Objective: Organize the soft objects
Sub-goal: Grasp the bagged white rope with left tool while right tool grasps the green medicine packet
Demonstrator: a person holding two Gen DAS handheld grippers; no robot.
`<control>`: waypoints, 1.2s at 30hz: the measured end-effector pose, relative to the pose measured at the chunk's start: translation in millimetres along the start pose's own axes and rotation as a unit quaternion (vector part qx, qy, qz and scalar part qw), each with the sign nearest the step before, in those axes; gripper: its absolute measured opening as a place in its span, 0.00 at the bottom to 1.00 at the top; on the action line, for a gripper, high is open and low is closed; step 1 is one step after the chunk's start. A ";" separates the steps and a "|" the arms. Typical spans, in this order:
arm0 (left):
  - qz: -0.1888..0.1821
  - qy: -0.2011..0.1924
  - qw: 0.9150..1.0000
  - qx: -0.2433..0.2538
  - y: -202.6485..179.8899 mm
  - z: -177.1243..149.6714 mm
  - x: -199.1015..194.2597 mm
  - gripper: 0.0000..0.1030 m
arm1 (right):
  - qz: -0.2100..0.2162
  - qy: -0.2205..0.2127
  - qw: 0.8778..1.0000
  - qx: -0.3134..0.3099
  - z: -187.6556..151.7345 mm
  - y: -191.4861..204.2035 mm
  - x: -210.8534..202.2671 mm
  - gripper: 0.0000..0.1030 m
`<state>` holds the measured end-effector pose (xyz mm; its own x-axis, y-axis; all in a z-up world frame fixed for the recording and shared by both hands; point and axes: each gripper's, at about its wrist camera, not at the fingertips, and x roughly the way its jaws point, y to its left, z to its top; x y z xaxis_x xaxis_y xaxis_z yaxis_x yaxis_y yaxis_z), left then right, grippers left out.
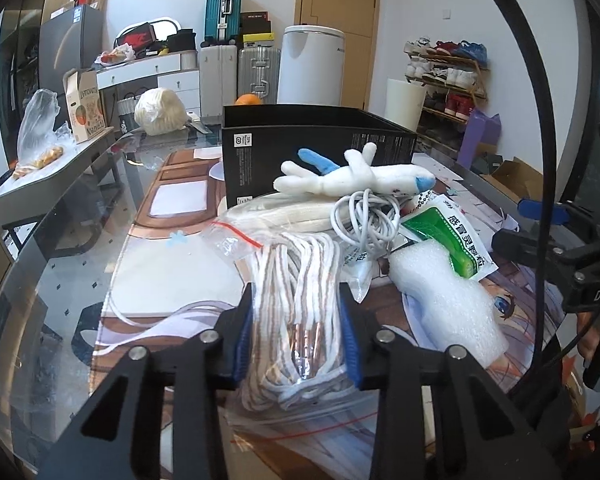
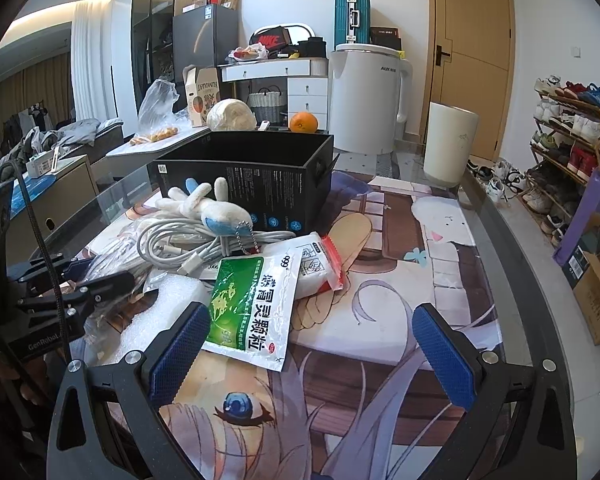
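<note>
My left gripper (image 1: pixel 297 312) is shut on a clear zip bag of white and brown cords (image 1: pixel 296 268), its blue pads pressing both sides of the bundle. Behind it lie a white cable coil (image 1: pixel 368 220), a white and blue plush toy (image 1: pixel 356 176), a green medicine packet (image 1: pixel 452 240) and white foam (image 1: pixel 444 304). The open black box (image 1: pixel 312 136) stands behind the pile. In the right wrist view, my right gripper (image 2: pixel 310 320) is open over the picture mat. The green packet (image 2: pixel 252 304) touches its left finger. The plush toy (image 2: pixel 208 204) lies on the cable coil (image 2: pixel 180 244).
The glass table (image 2: pixel 500 240) carries a printed mat (image 2: pixel 400 272). An orange (image 2: pixel 303 122) sits behind the black box (image 2: pixel 252 164). A white bin (image 2: pixel 450 144) and a shoe rack (image 2: pixel 572 140) stand to the right. A white and red packet (image 2: pixel 320 260) lies by the green one.
</note>
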<state>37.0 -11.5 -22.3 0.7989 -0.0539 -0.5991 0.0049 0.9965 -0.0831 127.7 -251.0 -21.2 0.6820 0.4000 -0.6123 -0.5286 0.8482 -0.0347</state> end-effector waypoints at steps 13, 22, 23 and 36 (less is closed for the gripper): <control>0.047 -0.103 0.993 -0.026 20.0 9.2 -33.8 0.31 | 0.007 0.053 0.998 -0.010 6.5 15.3 29.7 0.99; 0.065 -0.155 0.985 -0.042 32.0 11.5 -48.6 0.31 | 0.012 0.085 0.996 0.004 9.8 21.8 49.2 0.99; 0.067 -0.156 0.985 -0.041 32.3 11.7 -48.5 0.31 | 0.013 0.088 0.996 0.006 10.1 22.1 50.5 0.98; 0.067 -0.162 0.984 -0.039 33.0 12.9 -47.4 0.32 | 0.019 0.089 0.996 0.011 8.9 22.6 45.4 0.67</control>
<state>7.0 24.7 13.6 0.9389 0.1124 -0.3253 -0.1490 0.9848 -0.0897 151.3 -210.6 -42.8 0.5596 0.3659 -0.7436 -0.5401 0.8416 0.0076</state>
